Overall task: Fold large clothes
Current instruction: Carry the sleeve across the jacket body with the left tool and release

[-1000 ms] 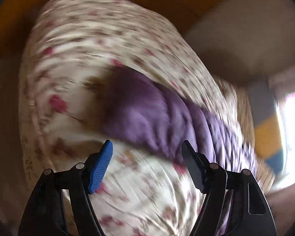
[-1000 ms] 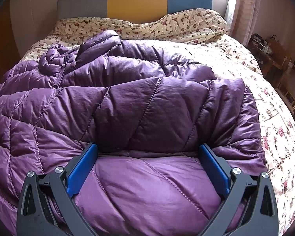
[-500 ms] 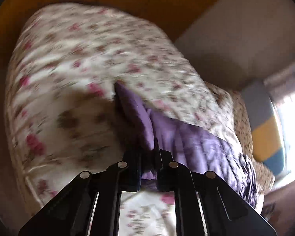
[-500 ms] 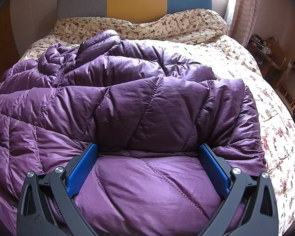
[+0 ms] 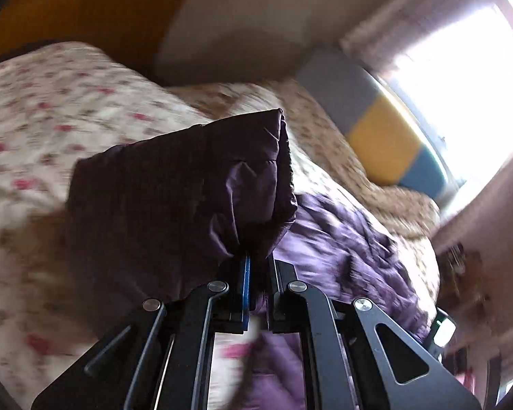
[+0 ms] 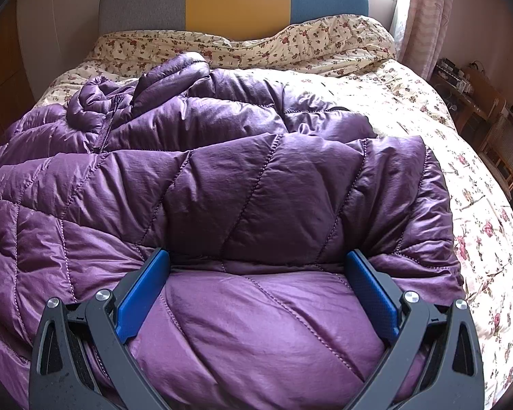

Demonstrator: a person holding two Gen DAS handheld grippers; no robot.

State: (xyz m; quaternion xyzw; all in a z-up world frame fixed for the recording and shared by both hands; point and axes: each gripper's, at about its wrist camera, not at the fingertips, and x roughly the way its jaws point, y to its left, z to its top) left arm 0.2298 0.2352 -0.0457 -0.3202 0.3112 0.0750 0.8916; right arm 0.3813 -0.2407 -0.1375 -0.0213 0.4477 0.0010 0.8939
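Observation:
A purple quilted down jacket point(image 6: 222, 205) lies spread over a floral bedspread point(image 6: 478, 222), collar and zipper toward the headboard. My right gripper point(image 6: 256, 273) rests low on the jacket, jaws wide open, with a puffed fold bulging between the blue pads point(image 6: 143, 287). In the left wrist view my left gripper point(image 5: 258, 263) is shut on a corner of the jacket point(image 5: 188, 188), which stands lifted in front of the camera, dark underside showing. The remainder of the jacket point(image 5: 342, 239) trails down to the bed on the right, blurred.
A grey, yellow and blue headboard point(image 6: 236, 0) closes the far end of the bed. A bright window with a pink curtain point(image 6: 424, 13) is at the right. Wooden furniture with small items point(image 6: 472, 92) stands beside the bed. An orange-brown wooden panel point(image 5: 95, 7) lies to the left.
My left gripper went from open above the jacket's edge to shut on it, then swung away with the corner lifted, the view rolling. The right gripper and jacket before it stayed still.

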